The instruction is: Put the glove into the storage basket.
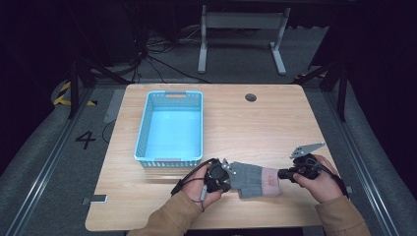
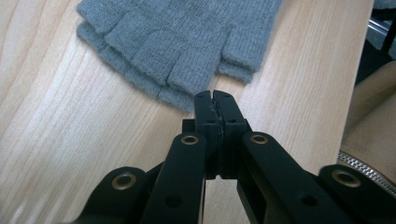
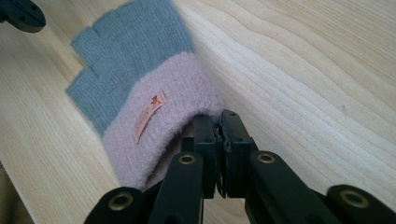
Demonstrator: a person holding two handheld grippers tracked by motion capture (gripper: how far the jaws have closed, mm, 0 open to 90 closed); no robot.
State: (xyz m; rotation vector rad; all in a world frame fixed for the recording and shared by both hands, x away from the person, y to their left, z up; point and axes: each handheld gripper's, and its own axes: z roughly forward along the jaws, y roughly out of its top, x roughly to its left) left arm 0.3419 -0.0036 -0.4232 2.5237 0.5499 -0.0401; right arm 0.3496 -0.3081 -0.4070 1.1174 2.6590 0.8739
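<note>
You have one light wooden desk (image 1: 275, 118) carrying one pale blue perforated plastic basket (image 1: 143, 128), which stands toward its far left corner with nothing in it, so the real work looks still ahead of you. One grey knitted fingerless glove with a pink cuff (image 1: 253, 179) lies flat near the desk's near edge, between your two grippers and apart from the basket. Your left gripper (image 2: 214, 95) has its fingers clenched together just at the glove's grey finger end, pinching nothing visible. Your right gripper (image 3: 217, 122) has its fingers clamped at the pink cuff's edge, apparently nipping it, so lifting and moving remain.
</note>
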